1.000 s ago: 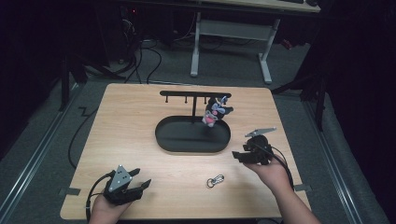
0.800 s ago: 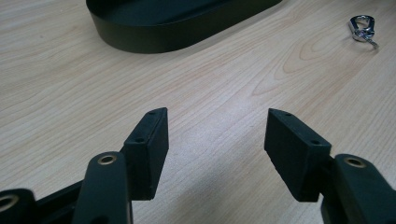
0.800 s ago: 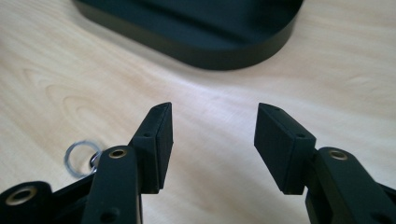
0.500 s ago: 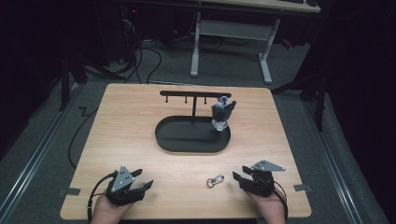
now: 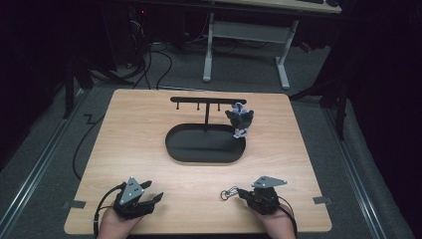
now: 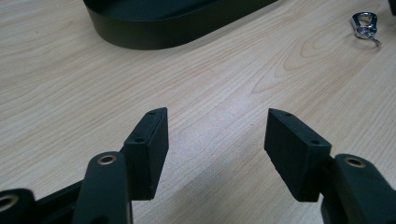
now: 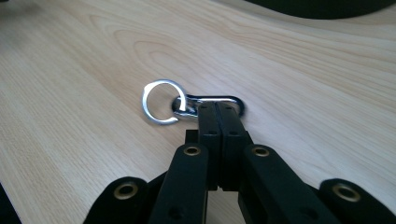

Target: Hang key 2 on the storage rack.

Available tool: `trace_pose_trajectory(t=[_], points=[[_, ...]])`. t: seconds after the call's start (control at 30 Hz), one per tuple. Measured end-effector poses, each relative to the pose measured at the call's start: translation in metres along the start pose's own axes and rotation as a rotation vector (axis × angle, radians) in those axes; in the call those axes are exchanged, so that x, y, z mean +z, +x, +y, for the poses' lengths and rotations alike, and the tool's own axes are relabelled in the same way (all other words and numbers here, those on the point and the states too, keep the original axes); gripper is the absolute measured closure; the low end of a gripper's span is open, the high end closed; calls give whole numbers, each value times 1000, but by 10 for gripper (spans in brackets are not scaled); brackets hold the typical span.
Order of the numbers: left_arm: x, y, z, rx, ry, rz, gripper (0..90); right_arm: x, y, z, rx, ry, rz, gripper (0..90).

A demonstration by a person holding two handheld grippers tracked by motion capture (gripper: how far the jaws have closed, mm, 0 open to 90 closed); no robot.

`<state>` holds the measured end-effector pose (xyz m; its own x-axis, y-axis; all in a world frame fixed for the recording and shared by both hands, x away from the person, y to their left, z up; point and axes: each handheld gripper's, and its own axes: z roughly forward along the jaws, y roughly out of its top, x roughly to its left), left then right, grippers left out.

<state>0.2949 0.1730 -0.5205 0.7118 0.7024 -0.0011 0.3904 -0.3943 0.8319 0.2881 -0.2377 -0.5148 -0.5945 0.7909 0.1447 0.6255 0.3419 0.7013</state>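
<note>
- Keyring clip [image 5: 229, 191] lies on the table [image 5: 149, 134] near its front edge in the high view, and the right hand-held gripper [image 5: 247, 194] now has its tips at the clip; half a second ago that gripper sat apart from the clip, to its right, and a second ago it was farther up, by the tray's right end.
- Left hand-held gripper [image 5: 155, 197] rests at the front left corner as it did in both earlier pictures, jaws apart, holding nothing.
- Black oval tray [image 5: 205, 144] sits mid-table; its floor looks bare. A T-shaped rack [image 5: 208, 100] rises from it, and a small dark plush charm [image 5: 239, 119] hangs from the rack's right end above the tray's right rim; a second ago it swung tilted, now it hangs straight.
- In the left gripper view, the left hand-held gripper [image 6: 215, 135] has its jaws wide apart over bare wood, with the tray's wall [image 6: 154, 35] ahead and the keyring clip [image 6: 364, 24] at the far right.
- In the right gripper view, the right hand-held gripper [image 7: 216, 108] has its jaws pressed together on the dark loop of the keyring clip [image 7: 205, 103], whose silver split ring lies flat on the table to the left.
- By my judgement the charm is hung and the clip has just been gripped, probably to go on one of the rack's free pegs.
</note>
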Motion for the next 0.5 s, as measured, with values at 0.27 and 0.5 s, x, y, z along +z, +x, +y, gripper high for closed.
trace_pose_trajectory(t=[0.27,0.5], points=[[-4,3,-2,-7,-1,11,405,25,0,13,-9,23,-68,900],[-7,4,-5,-13,3,24,405,20,10,25,-34,-52,-94,833]])
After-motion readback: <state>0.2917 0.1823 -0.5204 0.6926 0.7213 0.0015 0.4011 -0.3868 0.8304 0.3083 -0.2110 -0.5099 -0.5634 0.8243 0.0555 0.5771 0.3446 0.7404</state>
